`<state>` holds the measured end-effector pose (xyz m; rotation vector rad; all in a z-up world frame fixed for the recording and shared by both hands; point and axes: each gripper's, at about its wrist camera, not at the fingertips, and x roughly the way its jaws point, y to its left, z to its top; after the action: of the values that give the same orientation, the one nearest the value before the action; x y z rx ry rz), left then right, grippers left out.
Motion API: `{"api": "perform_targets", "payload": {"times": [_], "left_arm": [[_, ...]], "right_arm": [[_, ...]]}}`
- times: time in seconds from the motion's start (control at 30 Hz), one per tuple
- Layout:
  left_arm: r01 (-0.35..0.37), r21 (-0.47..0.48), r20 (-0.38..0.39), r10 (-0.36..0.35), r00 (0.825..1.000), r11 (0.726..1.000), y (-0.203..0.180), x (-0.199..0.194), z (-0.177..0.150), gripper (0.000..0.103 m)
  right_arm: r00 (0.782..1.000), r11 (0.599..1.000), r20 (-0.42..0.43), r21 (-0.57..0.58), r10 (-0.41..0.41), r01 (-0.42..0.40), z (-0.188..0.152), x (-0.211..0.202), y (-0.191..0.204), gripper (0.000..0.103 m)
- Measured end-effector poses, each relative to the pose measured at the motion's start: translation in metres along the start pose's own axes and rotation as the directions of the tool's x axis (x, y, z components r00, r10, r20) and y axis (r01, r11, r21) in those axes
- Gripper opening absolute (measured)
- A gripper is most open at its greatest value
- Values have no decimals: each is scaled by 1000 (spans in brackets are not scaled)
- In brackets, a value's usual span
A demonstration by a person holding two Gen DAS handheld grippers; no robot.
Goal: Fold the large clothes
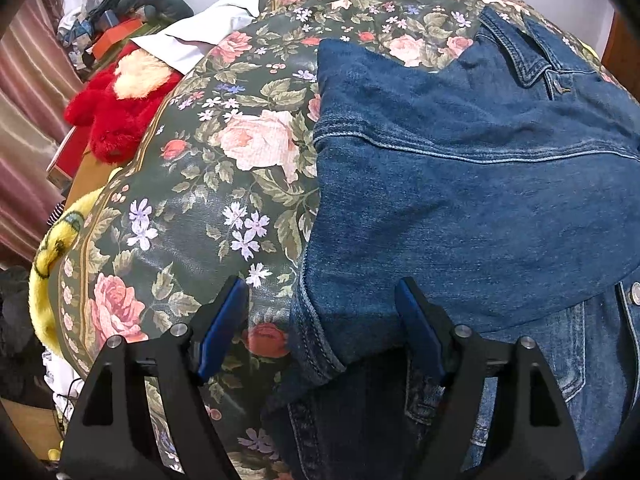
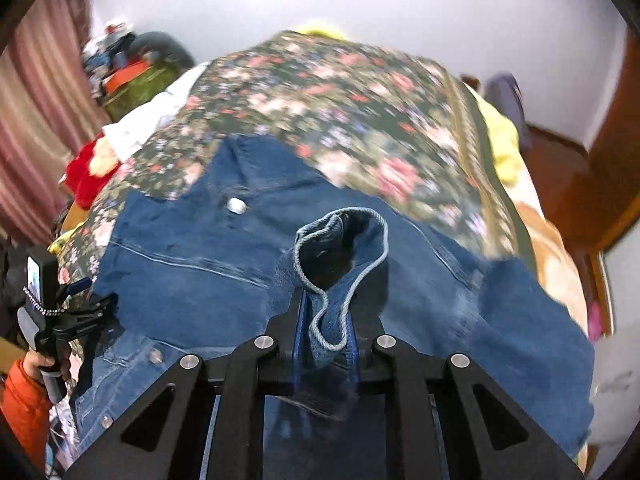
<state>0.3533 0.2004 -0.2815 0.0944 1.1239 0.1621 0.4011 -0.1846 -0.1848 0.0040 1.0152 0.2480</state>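
A blue denim jacket (image 1: 460, 200) lies partly folded on a bed with a dark floral cover (image 1: 208, 200). In the left wrist view my left gripper (image 1: 322, 320) hovers open over the jacket's left folded edge; one finger stands above the cover, the other above the denim, neither pressing. In the right wrist view my right gripper (image 2: 325, 320) is shut on the jacket's sleeve cuff (image 2: 344, 240), which stands up from the pads as an open loop above the jacket body (image 2: 192, 280). The left gripper (image 2: 86, 310) also shows at the jacket's left edge, held by a hand in an orange sleeve (image 2: 24, 400).
A red plush toy (image 1: 116, 120) and a yellow blanket (image 1: 48, 264) lie at the bed's left side, with a clutter pile (image 1: 104, 16) and a striped curtain (image 1: 24, 100) behind. Wooden furniture (image 2: 568, 184) and a white wall (image 2: 400, 12) bound the right and far sides.
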Motion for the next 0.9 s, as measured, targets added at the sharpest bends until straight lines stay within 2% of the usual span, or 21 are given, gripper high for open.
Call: {"api": "perform_targets", "payload": {"times": [0.13, 0.3, 0.37, 0.5, 0.6, 0.7, 0.77, 0.9], "left_arm": [[-7, 6, -5, 7, 1000, 1000, -1, 0, 0, 77], [-30, 8, -17, 30, 999, 1000, -2, -7, 6, 76], [-42, 12, 14, 42, 999, 999, -2, -20, 13, 75], [13, 31, 104, -17, 994, 999, -11, -58, 34, 76], [104, 57, 141, -111, 984, 993, -31, -79, 54, 76], [198, 99, 113, -208, 971, 975, -60, -77, 67, 76], [224, 121, 82, -235, 969, 967, -81, -69, 70, 76], [256, 190, 13, -263, 965, 948, -127, -49, 60, 76]], "right_arm": [[997, 997, -23, 29, -76, 77, -14, -1, -34, 15], [995, 994, -40, 53, -92, 94, -24, -12, -64, 15], [998, 997, -27, 39, -62, 63, -21, -22, -64, 15], [1000, 999, -10, -31, -23, 23, -6, -33, -41, 15], [1000, 996, -6, -91, -5, 4, 6, -30, -16, 15], [999, 991, -33, -132, 20, -25, 14, -13, 10, 15], [996, 985, -86, -169, 28, -42, 14, 8, 26, 15], [977, 969, -202, -245, -73, 21, -1, 51, 35, 15]]}}
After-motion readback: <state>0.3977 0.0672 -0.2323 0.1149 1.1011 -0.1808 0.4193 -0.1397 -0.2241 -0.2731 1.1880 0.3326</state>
